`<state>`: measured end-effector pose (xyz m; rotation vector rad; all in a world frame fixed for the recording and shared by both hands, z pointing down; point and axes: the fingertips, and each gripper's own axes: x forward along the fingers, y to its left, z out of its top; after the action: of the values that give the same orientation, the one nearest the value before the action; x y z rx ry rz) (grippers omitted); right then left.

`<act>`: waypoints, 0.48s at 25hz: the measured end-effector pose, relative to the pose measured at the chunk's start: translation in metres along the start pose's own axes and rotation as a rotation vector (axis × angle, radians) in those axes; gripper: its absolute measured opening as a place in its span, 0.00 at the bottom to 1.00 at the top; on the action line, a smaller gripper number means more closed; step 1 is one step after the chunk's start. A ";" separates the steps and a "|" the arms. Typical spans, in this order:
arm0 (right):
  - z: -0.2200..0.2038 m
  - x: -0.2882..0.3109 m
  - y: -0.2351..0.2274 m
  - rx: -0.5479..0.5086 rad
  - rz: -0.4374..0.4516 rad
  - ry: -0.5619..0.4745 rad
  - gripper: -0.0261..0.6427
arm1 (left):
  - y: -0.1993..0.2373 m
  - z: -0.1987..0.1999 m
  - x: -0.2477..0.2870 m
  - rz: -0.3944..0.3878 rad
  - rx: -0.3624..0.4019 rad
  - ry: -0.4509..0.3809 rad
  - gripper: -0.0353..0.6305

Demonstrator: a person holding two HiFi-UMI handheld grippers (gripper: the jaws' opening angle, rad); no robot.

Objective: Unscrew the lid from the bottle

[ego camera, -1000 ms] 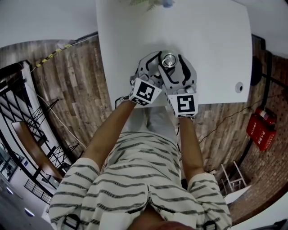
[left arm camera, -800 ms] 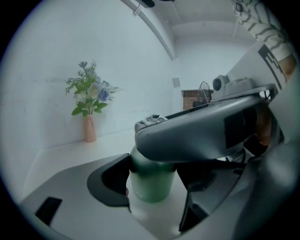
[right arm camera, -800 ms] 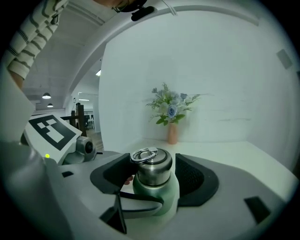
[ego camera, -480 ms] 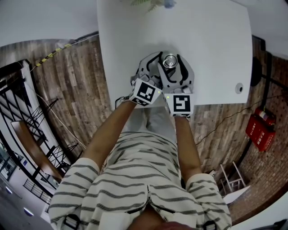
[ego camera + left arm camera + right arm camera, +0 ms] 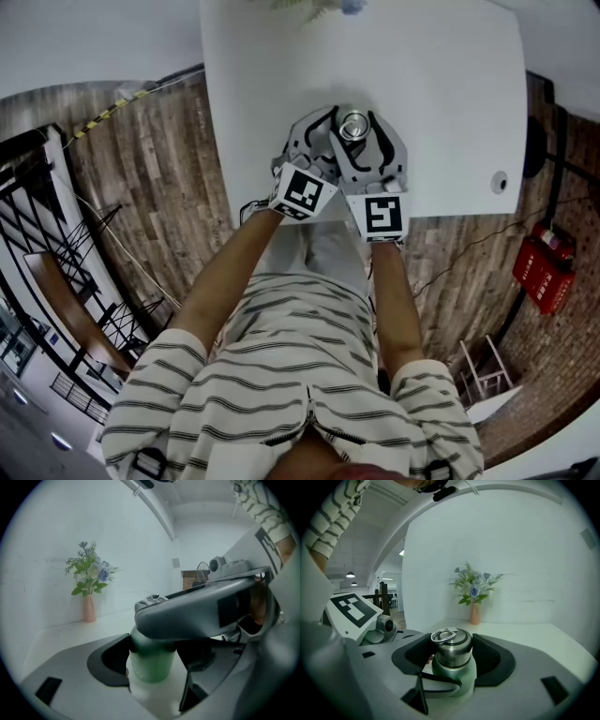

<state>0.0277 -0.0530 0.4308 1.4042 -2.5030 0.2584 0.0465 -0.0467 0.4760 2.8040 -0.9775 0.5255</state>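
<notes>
Bottle: the green bottle (image 5: 463,671) stands upright on the white table (image 5: 441,103). In the head view it is a little above the middle of the frame, near the table's lower edge.
Lid: the steel lid (image 5: 353,125) has a ring handle lying on top and is seated on the bottle's neck.
Left gripper: the left gripper (image 5: 155,666) reaches in from the lower left in the head view. Its jaws are clamped round the green body below the lid.
Right gripper: the right gripper (image 5: 452,657) lies across the top of the left one. Its jaws have just been closing. The lid sits between them with a dark pad against each side — a wide grip.
Person: a striped shirt (image 5: 300,375) fills the lower middle of the head view, and both forearms run up the frame to the grippers.
Backdrop: a vase of flowers (image 5: 474,612) stands at the table's far edge against the white wall — well apart from the bottle.
Floor: a wood plank floor (image 5: 141,187) shows on both sides of the table.
</notes>
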 end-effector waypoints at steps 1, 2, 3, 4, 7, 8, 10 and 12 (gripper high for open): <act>0.000 0.000 0.001 -0.003 0.011 -0.001 0.44 | 0.000 0.000 0.000 -0.001 0.000 0.000 0.52; 0.000 0.000 0.001 -0.007 0.026 -0.001 0.44 | 0.000 0.000 -0.001 -0.003 0.000 0.000 0.52; 0.000 0.000 0.002 -0.011 0.044 0.001 0.44 | 0.000 0.000 -0.001 -0.004 0.000 0.000 0.52; 0.000 0.000 0.002 -0.018 0.067 0.004 0.44 | 0.000 -0.001 -0.001 -0.005 0.000 0.001 0.52; -0.001 0.000 0.005 -0.054 0.156 0.005 0.45 | 0.001 -0.003 -0.002 -0.002 -0.001 0.006 0.52; -0.001 -0.001 0.006 -0.068 0.185 0.004 0.45 | 0.000 -0.003 -0.002 -0.002 0.000 0.007 0.52; 0.000 -0.002 0.006 -0.092 0.234 0.004 0.45 | -0.001 -0.001 -0.001 -0.003 0.003 0.005 0.52; -0.001 -0.002 0.005 -0.110 0.270 0.009 0.45 | -0.001 -0.001 0.001 -0.007 0.004 0.006 0.52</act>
<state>0.0245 -0.0481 0.4313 1.0208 -2.6520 0.1739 0.0475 -0.0456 0.4773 2.8069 -0.9669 0.5350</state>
